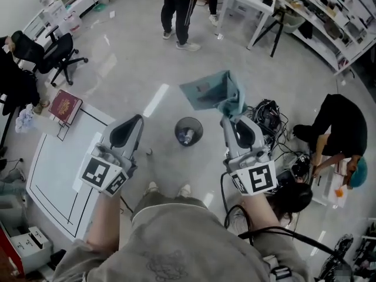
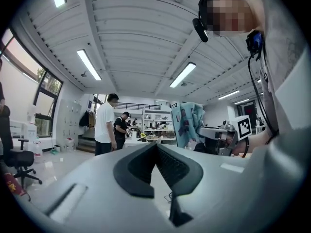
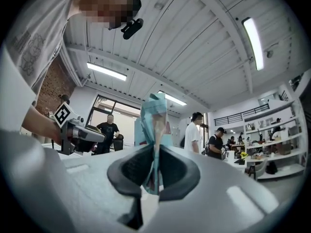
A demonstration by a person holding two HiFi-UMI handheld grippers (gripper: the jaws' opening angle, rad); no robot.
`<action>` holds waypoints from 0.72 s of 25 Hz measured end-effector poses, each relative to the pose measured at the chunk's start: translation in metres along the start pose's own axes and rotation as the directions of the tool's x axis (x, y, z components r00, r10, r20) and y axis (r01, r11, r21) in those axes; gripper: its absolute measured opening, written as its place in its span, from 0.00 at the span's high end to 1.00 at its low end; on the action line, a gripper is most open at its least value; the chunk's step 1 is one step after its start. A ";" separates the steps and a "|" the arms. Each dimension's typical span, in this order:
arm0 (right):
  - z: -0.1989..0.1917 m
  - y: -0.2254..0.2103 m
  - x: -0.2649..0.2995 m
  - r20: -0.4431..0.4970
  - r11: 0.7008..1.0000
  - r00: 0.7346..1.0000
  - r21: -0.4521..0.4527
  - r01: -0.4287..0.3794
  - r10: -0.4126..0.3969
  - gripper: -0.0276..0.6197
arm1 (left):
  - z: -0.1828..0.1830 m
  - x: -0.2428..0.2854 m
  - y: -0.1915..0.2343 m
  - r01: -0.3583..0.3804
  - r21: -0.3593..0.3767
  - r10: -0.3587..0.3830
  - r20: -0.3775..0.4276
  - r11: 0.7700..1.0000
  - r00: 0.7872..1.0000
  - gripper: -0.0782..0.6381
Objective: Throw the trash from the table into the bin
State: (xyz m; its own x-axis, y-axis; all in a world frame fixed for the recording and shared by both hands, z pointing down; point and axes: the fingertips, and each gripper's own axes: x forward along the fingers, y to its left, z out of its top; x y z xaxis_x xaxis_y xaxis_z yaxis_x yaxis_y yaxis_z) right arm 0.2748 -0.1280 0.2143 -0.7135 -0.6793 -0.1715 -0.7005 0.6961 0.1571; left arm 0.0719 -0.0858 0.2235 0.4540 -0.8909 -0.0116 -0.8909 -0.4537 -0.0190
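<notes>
The crumpled teal plastic wrapper (image 1: 212,91) is held clamped in the right claw (image 1: 228,118), in the air near the round black mesh bin (image 1: 178,129) on the floor, so carrying over and dropping seem left, while the left claw (image 1: 138,118) is closed empty beside the white tabletop (image 1: 56,163).
</notes>
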 end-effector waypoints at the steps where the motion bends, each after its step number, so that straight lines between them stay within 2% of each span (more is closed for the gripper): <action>1: 0.000 -0.001 -0.003 -0.002 1.000 1.000 0.001 0.011 -0.011 0.91 | -0.001 0.003 -0.002 0.015 -0.001 -0.015 -0.004 1.000 1.000 0.89; 10: -0.005 0.008 -0.011 -0.033 0.993 0.993 -0.036 0.113 -0.114 0.91 | -0.017 0.019 0.002 0.148 -0.016 -0.148 -0.020 0.989 0.989 0.89; 18: -0.007 0.015 -0.011 -0.050 0.986 0.985 -0.034 0.164 -0.166 0.91 | -0.016 0.024 0.014 0.187 -0.020 -0.187 -0.018 0.982 0.982 0.89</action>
State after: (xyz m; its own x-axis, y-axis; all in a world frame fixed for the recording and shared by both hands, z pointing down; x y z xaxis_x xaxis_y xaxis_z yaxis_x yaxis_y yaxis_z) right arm 0.2721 -0.1118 0.2252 -0.5875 -0.7960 -0.1461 -0.8081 0.5671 0.1596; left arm 0.0702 -0.1141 0.2391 0.6126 -0.7903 0.0102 -0.7903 -0.6127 -0.0008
